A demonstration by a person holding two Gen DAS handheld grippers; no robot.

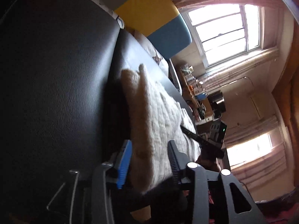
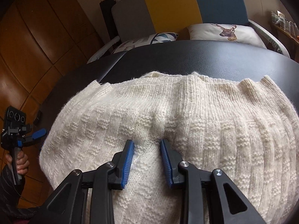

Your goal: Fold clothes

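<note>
My right claw [image 2: 146, 160] hangs low over the sweater [image 2: 186, 115], its blue pads spread partway with a ridge of knit rising between them; whether the pads have closed on it I cannot tell. My left claw [image 1: 149, 160] is at the sweater's left edge, tilted sideways, likewise spread, with the doubled edge of the knit lying in the gap and nothing clamped that I can see.

The sweater is cream, chunky, block-patterned, spread on the black counter [image 2: 205, 59] with its ribbed hem toward the far side. I judge it soft, thick and fairly heavy for cloth; it will stretch and sag if lifted by one point, so the ribbed hem or a doubled edge, taken with both claws, looks the surest hold. The yarn should grip the pads well.

The counter is smooth leather-like padding, so the knit should slide easily. Beyond it are a sofa [image 2: 168, 9] with cushions, wooden wall panels, and bright curtained windows [image 1: 224, 33].
</note>
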